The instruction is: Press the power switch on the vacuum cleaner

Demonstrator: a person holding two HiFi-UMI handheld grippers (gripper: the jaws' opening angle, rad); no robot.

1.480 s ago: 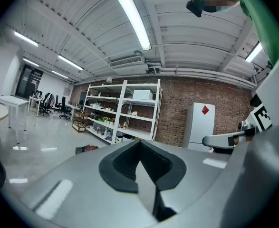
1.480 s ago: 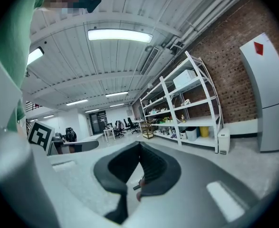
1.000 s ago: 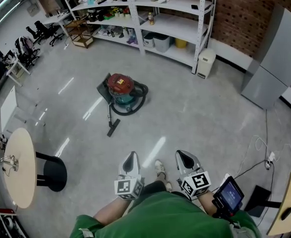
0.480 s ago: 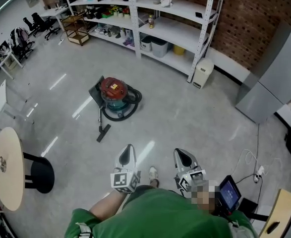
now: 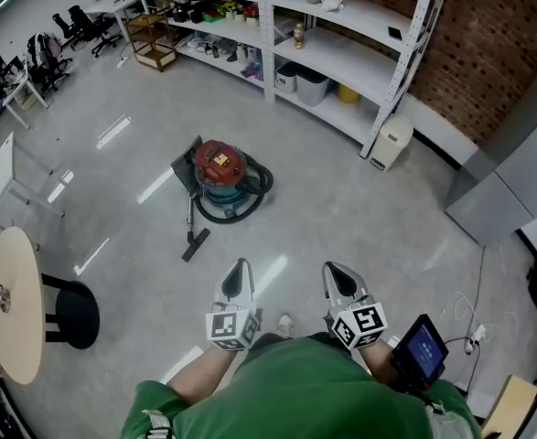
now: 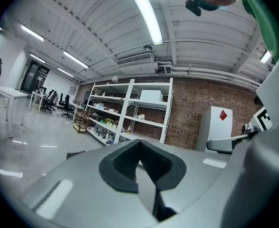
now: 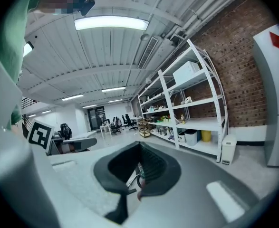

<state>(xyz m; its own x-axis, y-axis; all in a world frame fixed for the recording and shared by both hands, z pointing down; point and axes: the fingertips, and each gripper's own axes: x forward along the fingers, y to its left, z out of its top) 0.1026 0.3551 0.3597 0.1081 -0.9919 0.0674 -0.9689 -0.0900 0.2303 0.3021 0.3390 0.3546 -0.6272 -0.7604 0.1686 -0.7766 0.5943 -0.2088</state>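
Observation:
The vacuum cleaner (image 5: 222, 166) stands on the grey floor a few steps ahead. It has a red top, a teal body and a black hose coiled round it. Its wand runs down-left to a floor nozzle (image 5: 195, 243). The left gripper (image 5: 241, 267) and the right gripper (image 5: 333, 271) are held side by side close to the person's green-clad body, well short of the vacuum. Both point forward with jaws together and nothing between them. In the left gripper view the left gripper (image 6: 139, 144) faces the shelving. In the right gripper view the right gripper (image 7: 140, 145) does too.
White metal shelving (image 5: 341, 58) with boxes runs along the brick back wall, with a small white bin (image 5: 392, 143) at its end. A grey cabinet (image 5: 510, 186) stands at right. A round table (image 5: 12, 309) and a black stool (image 5: 74, 314) are at left. Cables (image 5: 477, 332) lie at lower right.
The head view has shifted a little as the person steps; the vacuum stays where it was on the floor. Both grippers remain shut and close to the body.

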